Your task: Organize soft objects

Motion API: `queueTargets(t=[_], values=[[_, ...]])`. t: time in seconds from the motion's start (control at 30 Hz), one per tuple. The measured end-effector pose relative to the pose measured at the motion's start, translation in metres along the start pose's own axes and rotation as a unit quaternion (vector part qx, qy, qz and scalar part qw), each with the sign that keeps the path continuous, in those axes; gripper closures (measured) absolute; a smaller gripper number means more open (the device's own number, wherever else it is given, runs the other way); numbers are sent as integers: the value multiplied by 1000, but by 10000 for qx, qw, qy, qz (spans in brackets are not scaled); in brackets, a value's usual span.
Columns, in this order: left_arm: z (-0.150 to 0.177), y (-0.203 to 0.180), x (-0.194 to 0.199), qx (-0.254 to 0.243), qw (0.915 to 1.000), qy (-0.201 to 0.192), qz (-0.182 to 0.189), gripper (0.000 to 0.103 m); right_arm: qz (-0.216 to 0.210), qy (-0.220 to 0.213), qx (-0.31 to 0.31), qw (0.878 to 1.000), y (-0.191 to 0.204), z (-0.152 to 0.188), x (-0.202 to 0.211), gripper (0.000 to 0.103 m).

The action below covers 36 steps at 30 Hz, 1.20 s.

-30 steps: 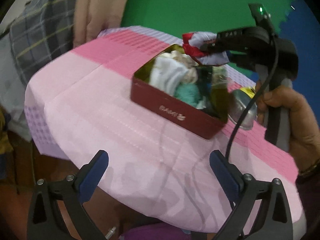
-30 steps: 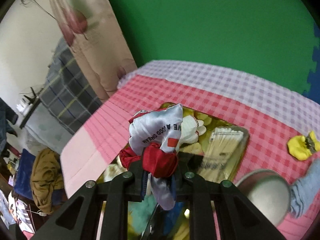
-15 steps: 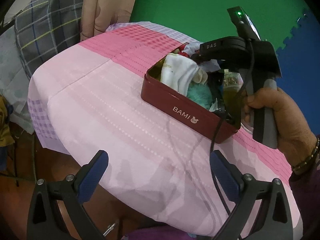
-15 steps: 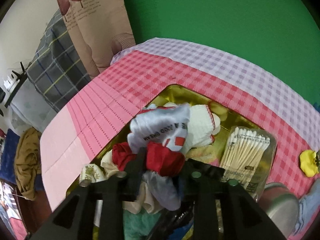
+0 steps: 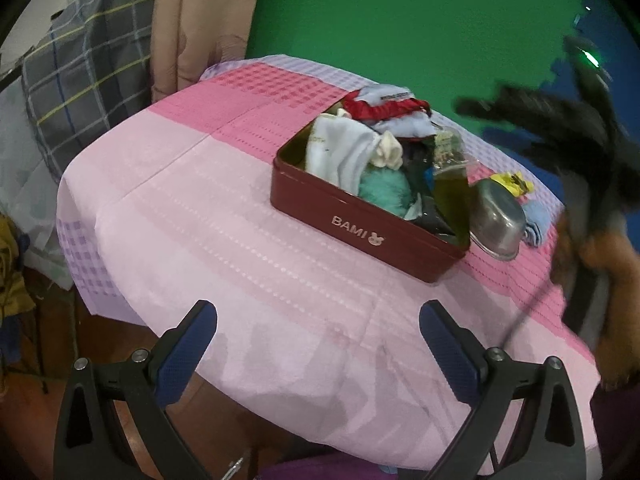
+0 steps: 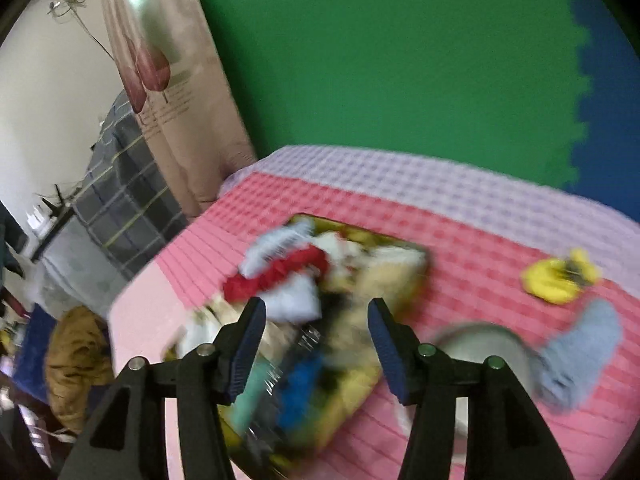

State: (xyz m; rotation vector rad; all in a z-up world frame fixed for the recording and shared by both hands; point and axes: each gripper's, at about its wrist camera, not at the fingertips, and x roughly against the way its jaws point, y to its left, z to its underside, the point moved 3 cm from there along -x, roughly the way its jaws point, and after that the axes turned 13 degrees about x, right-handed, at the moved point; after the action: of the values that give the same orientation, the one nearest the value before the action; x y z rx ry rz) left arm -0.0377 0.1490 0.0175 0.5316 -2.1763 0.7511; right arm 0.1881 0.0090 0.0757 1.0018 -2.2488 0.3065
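A dark red tin (image 5: 362, 226) marked BAMI stands on the pink checked tablecloth (image 5: 224, 216), filled with soft things. On top at its far end lies a red and pale blue cloth (image 5: 390, 114) (image 6: 280, 276). My right gripper (image 6: 316, 320) hangs above the tin's near side with nothing between its pads, and its jaws are opening. It shows as a dark blur (image 5: 560, 120) at the right of the left wrist view. My left gripper (image 5: 318, 338) stands open over the table's near edge, empty. A yellow soft piece (image 6: 558, 280) and a pale blue cloth (image 6: 580, 352) lie right of the tin.
A steel bowl (image 5: 498, 220) lies tipped against the tin's right end. A clear box of cotton buds (image 5: 450, 148) sits inside the tin. A green wall is behind; checked fabric and a curtain hang at the left. The cloth's left half is bare.
My right gripper let go of the red and pale blue cloth, which now lies in the tin, and drew back to the right with its jaws apart. The left gripper stayed put.
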Motion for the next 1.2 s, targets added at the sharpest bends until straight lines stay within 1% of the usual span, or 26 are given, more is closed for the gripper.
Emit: queueTargets(t=[0.07,0.1,0.2,0.33,0.37,0.47,0.53,0.57,0.6,0.67,0.7,0.73,0.8,1.0,1.2], values=[[2,-3,2,-94,10000,-28,15,3,457,2,150,9988,-10,24,17,48],[3,-5,3,-151,9999,-60,15,3,773,70,256,9967,-19,43,27,48],[7,-10,4,-313,9995,-100,-4,3,1444,337,432,9880,-50,88,47,48],[13,-18,1,-502,9987,-65,-59,3,1907,626,103,9796,-99,133,75,48],[15,-20,1,-551,9984,-67,-75,3,2104,675,33,9753,-112,143,84,48],[21,-26,0,-729,9972,-92,-134,3,2510,821,-141,9644,-145,165,102,48],[24,-30,-1,-838,9963,-115,-161,3,2818,983,-356,9538,-169,182,110,48],[26,-32,-1,-905,9957,-127,-180,3,2894,1042,-459,9504,-177,186,110,48],[29,-34,-1,-966,9950,-132,-195,3,2910,1135,-718,9473,-190,191,112,48],[33,-37,-4,-1105,9935,-111,-262,3,2912,1085,-1110,9440,-208,197,118,47],[35,-39,-6,-1162,9928,-88,-289,3,2960,1093,-1299,9400,-216,201,122,43],[37,-40,-7,-1194,9923,-72,-306,3,2942,1128,-1402,9386,-221,204,123,39],[39,-42,-9,-1267,9914,-46,-339,3,2977,1130,-1483,9363,-224,205,124,33],[47,-48,-11,-1448,9886,-37,-407,3,2950,1128,-1531,9364,-226,208,127,31],[55,-52,-15,-1609,9858,86,-473,3,3000,1153,-1513,9348,-227,207,124,30]])
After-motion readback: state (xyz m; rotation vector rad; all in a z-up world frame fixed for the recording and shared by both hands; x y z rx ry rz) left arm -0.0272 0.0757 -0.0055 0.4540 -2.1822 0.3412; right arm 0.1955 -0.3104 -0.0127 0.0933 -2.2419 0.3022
